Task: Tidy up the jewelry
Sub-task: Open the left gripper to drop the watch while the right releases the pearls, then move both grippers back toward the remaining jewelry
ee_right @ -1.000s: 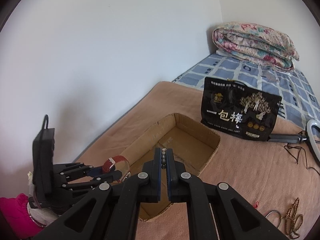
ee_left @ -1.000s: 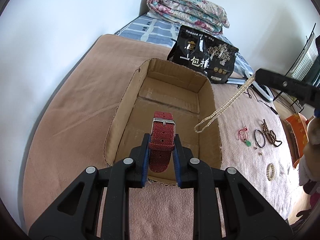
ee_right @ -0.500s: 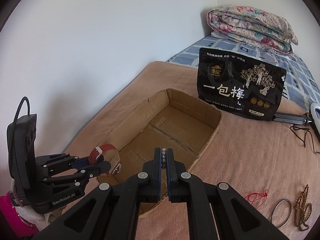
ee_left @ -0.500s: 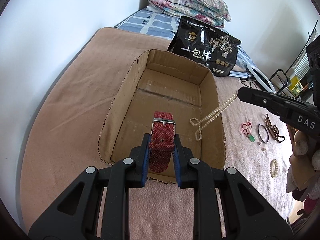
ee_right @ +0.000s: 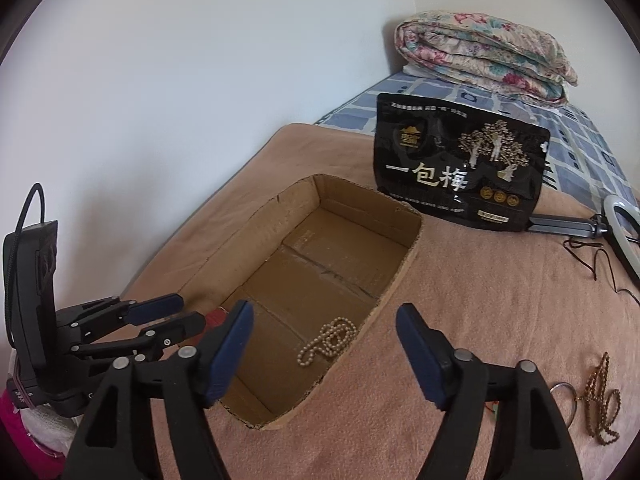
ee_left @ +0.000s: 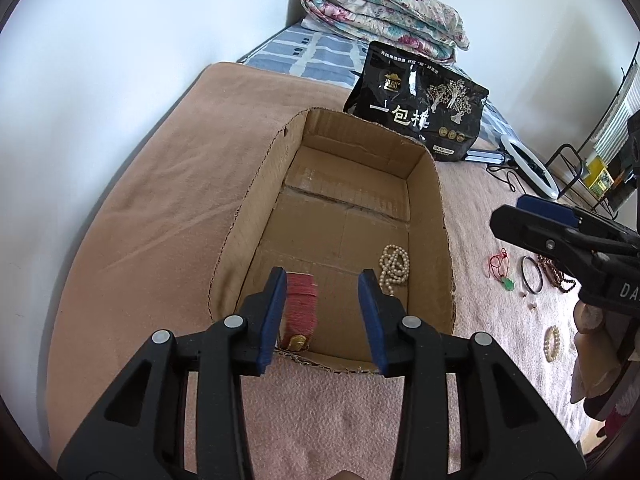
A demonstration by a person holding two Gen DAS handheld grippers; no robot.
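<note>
— What does the cardboard box [ee_left: 430,216] on the bed [ee_left: 160,200] hold?
— A pearl necklace [ee_left: 394,266] heaped by its right wall, and a red watch [ee_left: 301,308] at the near wall.

— And the fingers?
— The left gripper [ee_left: 322,312] has just been opening; the watch lies loose against its left finger, released. The right gripper [ee_right: 324,352] has just spread wide above the necklace, holding nothing.

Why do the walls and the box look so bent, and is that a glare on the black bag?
Left wrist view: fisheye lens bows the cardboard box, corners dark; a white glare streak on the black bag. Right wrist view: same bulging, daylight soft, bag nearly glare-free, everything sharp.
</note>
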